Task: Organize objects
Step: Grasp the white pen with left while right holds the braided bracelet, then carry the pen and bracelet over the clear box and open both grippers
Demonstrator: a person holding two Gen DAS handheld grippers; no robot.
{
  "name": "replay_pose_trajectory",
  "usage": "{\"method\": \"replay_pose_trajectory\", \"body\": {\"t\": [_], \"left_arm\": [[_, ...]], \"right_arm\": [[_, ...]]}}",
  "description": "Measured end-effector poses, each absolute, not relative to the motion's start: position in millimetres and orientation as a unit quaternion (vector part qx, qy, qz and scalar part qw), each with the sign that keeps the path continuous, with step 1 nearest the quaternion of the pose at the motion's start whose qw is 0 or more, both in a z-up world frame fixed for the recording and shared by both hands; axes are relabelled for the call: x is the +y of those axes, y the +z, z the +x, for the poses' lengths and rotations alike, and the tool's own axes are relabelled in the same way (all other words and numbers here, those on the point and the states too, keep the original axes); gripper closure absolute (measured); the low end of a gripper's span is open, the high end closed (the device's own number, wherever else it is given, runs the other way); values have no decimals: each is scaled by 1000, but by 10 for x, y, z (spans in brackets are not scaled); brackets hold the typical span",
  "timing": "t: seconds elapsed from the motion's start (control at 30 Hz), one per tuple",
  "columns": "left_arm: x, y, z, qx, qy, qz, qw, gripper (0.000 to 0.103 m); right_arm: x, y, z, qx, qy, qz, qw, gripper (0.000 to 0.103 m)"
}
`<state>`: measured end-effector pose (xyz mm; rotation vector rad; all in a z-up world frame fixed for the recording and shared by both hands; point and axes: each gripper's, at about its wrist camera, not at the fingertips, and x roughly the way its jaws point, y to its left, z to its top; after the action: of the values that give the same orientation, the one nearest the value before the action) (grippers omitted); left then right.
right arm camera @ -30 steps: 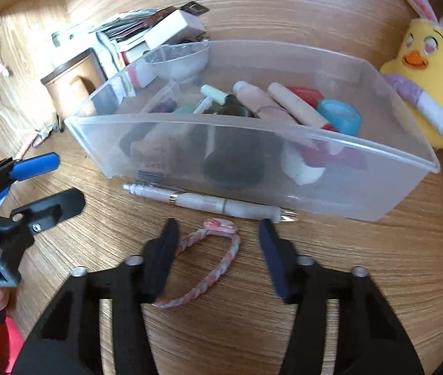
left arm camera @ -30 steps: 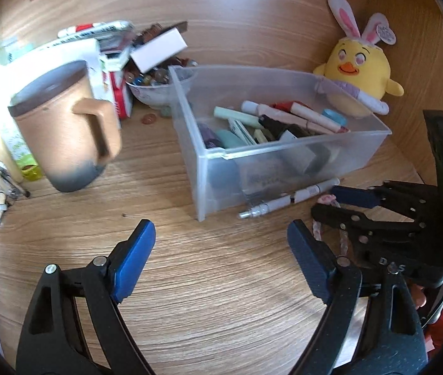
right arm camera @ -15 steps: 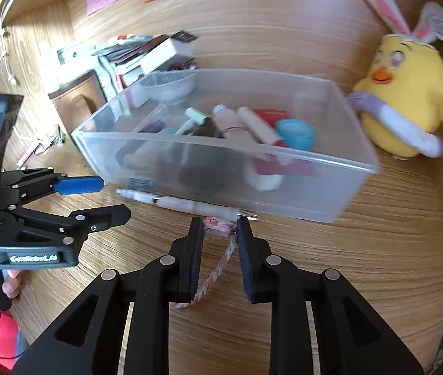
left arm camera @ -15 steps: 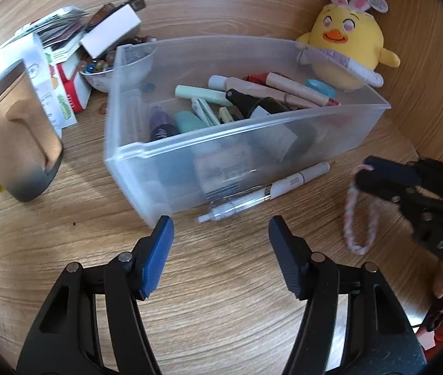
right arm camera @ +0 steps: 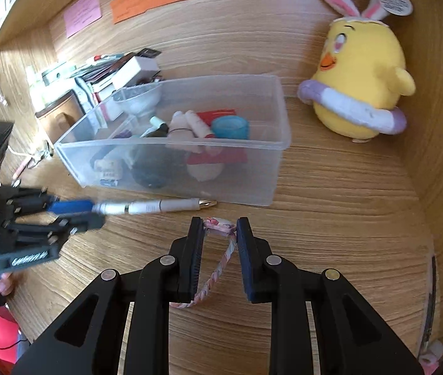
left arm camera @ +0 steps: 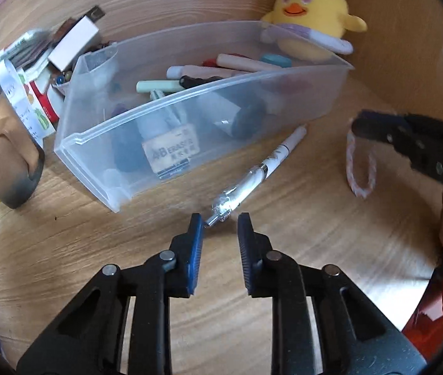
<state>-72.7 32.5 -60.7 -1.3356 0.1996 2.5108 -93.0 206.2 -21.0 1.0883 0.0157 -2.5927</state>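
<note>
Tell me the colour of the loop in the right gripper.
Pink and white braid, clearest in the right wrist view.

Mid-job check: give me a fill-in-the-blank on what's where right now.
The pink braided loop is held by the ___ tool. Inside or outside: the white pen lies ___ the clear bin. The plush chick near the bin is ___ in colour.
Missing: right; outside; yellow.
</note>
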Motion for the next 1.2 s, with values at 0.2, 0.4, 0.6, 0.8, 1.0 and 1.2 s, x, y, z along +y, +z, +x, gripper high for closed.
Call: {"method": "replay_pose_trajectory", "body": {"t": [0.2, 0.4, 0.6, 0.8, 1.0, 1.2], "left_arm": [[503, -502, -824, 82, 868, -457, 176, 73], [809, -622, -1002, 106, 843, -476, 227, 67], [918, -629, -1014, 122, 845, -465, 234, 84], [895, -625, -825, 138, 854, -451, 218, 93], [800, -549, -608, 131, 867, -435, 206, 93], [683, -325, -463, 104, 887, -404, 198, 93]], "right_arm": [[2167, -196, -929, -12, -910, 380, 165, 83], [2197, -191, -880, -20, -911, 377, 164, 83], [2235, -184, -845, -24, -912, 377, 163, 83], [2183, -154, -856, -19, -912, 374, 168, 83], [2075, -96, -876, -15, -913, 366, 180, 83], [1944, 42, -853, -7, -917, 350, 192, 83]]}}
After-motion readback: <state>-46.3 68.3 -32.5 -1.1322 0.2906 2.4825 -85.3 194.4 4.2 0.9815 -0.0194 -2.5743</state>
